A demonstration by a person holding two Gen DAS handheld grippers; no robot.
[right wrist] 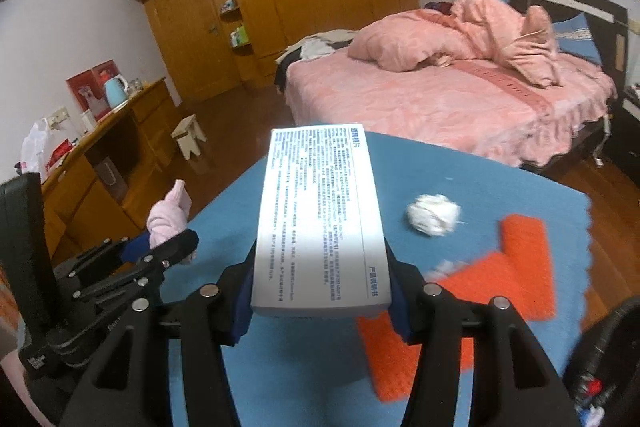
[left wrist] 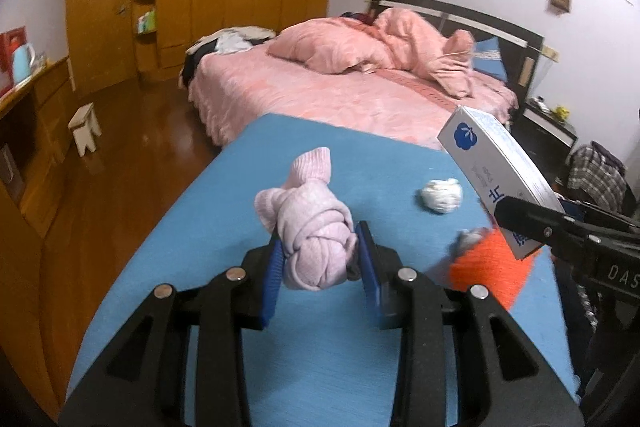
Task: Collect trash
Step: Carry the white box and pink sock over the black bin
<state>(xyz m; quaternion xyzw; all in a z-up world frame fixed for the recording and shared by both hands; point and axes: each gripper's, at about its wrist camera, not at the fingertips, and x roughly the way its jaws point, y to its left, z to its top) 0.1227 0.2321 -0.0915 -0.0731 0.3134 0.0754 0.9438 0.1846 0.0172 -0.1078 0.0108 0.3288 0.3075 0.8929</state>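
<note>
The blue counter carries what is left, and the step in hand is judged to be the carrying-off of two gripped items. The white printed box is clamped at its near end between the pads of the right hand-held gripper and is held clear above the counter, its far end jutting forward. A long box gripped at one end is best kept level and moved without swinging, so that it is not levered out of the pads. The knotted pink sock bundle is pinched by the left hand-held gripper at a narrow opening; being soft, it can be carried freely, though a loose tail may drag.

An orange mat is partly covered by the box and cut off at the counter's edge. A crumpled white paper ball lies untouched on the counter, apart from both grippers. A small grey-white scrap beside the orange mat is blurred and is perhaps another wad. No trash bin is made out with certainty; a dark round object at the lower right of the right wrist view is cut off.
</note>
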